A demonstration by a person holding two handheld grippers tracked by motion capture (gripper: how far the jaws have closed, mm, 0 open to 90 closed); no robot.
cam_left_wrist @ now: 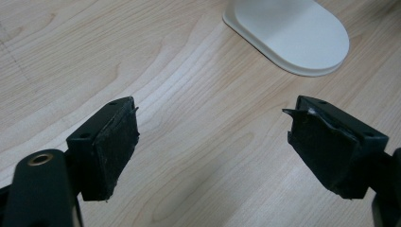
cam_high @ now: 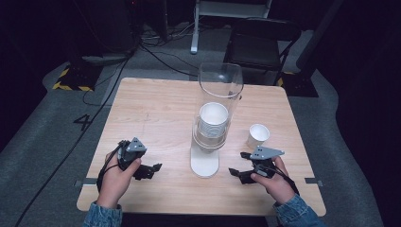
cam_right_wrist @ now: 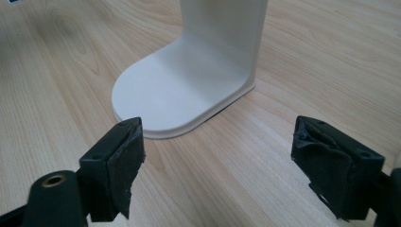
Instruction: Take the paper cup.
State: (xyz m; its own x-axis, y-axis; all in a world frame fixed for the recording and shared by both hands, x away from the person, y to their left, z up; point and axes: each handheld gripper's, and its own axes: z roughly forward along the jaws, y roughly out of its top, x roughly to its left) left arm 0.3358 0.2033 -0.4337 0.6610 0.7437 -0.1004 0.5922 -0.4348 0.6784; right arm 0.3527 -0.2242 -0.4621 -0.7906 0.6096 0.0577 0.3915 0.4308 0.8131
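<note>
Two grippers were held low over the wooden table (cam_high: 156,109), one on each side of the cup dispenser (cam_high: 208,137), and both were spread wide with nothing between their jaws. The left gripper (cam_high: 152,169) was seen just left of the dispenser's white base (cam_left_wrist: 293,35), its pads (cam_left_wrist: 113,146) hovering over bare wood. The right gripper (cam_high: 237,174) was placed just right of that base (cam_right_wrist: 179,90), pointing towards it. A single paper cup (cam_high: 258,135) had been left standing upright to the right of the dispenser, beyond the right gripper, while a stack of cups (cam_high: 213,120) was lodged inside the clear tube (cam_high: 220,82) above the base.

Several risks could be judged from this. The dispenser looked tall and top-heavy, so it might be tipped if its base or post were knocked by either gripper on the way in. The loose cup seemed light and thin-walled; it could be toppled by a sideways brush or crushed if pinched too hard. More than one cup might be dragged out if the stack were pulled from below.
</note>
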